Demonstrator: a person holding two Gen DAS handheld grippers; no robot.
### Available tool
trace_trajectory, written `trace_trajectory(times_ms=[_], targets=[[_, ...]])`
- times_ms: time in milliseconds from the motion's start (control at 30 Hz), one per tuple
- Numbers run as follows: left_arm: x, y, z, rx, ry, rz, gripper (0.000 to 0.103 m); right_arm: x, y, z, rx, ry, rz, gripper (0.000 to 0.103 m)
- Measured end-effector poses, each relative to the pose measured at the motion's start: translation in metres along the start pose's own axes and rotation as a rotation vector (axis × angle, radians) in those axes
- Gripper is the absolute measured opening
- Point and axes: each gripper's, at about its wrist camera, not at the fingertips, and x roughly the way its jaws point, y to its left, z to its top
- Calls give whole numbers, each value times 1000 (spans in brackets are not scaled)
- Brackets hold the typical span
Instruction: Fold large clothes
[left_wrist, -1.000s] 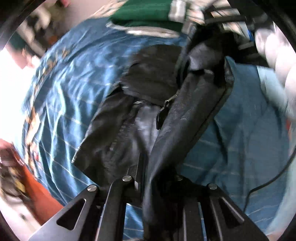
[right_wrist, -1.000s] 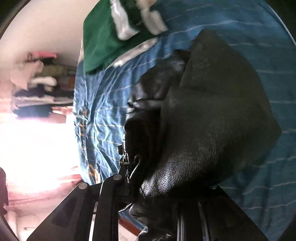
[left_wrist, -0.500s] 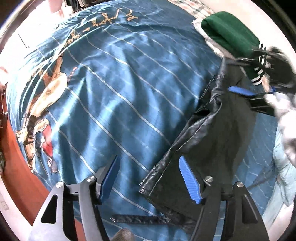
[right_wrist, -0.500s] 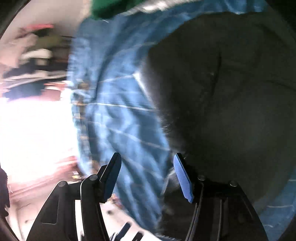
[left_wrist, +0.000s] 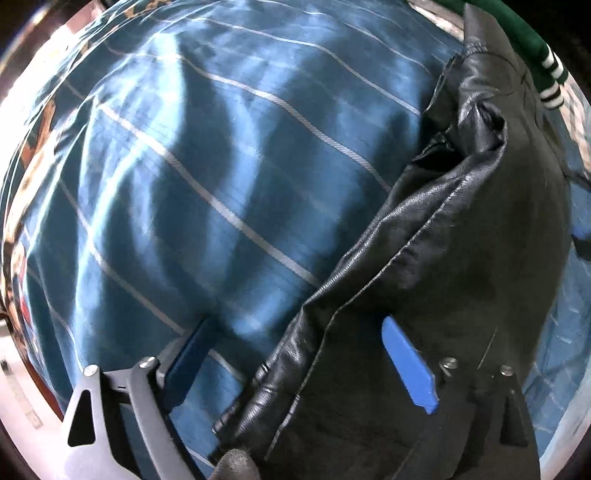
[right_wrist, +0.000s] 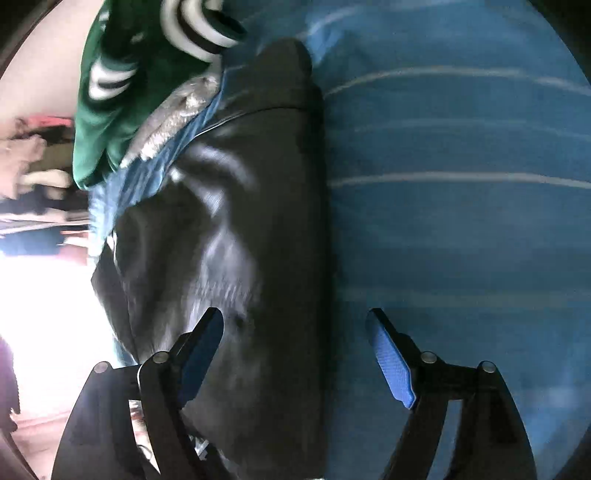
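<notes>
A black leather jacket (left_wrist: 461, 258) lies folded in a long strip on the blue striped bedspread (left_wrist: 207, 177). My left gripper (left_wrist: 295, 354) is open and low over the jacket's near edge, its right finger above the leather and its left finger over the bedspread. In the right wrist view the jacket (right_wrist: 240, 240) runs away from me. My right gripper (right_wrist: 295, 347) is open and straddles the jacket's right edge, one finger over the leather and one over the bedspread (right_wrist: 461, 221). Neither gripper holds anything.
A green garment with white stripes (right_wrist: 122, 92) lies at the jacket's far end and also shows in the left wrist view (left_wrist: 532, 40). A bright window area and shelves of clothes (right_wrist: 33, 177) lie beyond the bed's edge.
Both grippers have let go of the jacket and opened. The jacket has dropped onto the bed in a folded strip. Both grippers have come down close over it.
</notes>
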Motion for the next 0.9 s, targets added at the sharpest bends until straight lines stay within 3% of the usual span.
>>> trace_trajectory(times_ms=[67, 133, 200, 300, 367, 500, 567, 633, 700, 800, 900], targets=[[1, 0, 3, 15, 1, 7, 98, 20, -7, 17, -3, 6, 104, 85], [2, -1, 6, 29, 2, 20, 100, 28, 0, 25, -31, -34, 192, 77], [3, -4, 11, 47, 3, 32, 100, 32, 5, 28, -43, -44, 217, 40], [-1, -5, 18, 81, 9, 49, 101, 19, -3, 16, 33, -84, 277, 21], [-8, 0, 24, 98, 2, 80, 100, 0, -16, -5, 148, -139, 346, 18], [-26, 17, 38, 90, -12, 98, 100, -59, -70, -82, 413, -249, 353, 18], [-39, 25, 44, 101, -38, 115, 100, -101, -111, -142, 547, -289, 289, 18], [-55, 30, 49, 119, -70, 132, 100, -130, -139, -201, 617, -295, 153, 20], [-69, 28, 51, 138, -98, 138, 100, -142, -162, -237, 659, -247, 80, 34], [-83, 14, 43, 156, -129, 132, 100, -139, -196, -277, 692, -139, 23, 49], [-91, -19, 24, 182, -145, 89, 100, -169, -198, -295, 640, -125, -123, 51]])
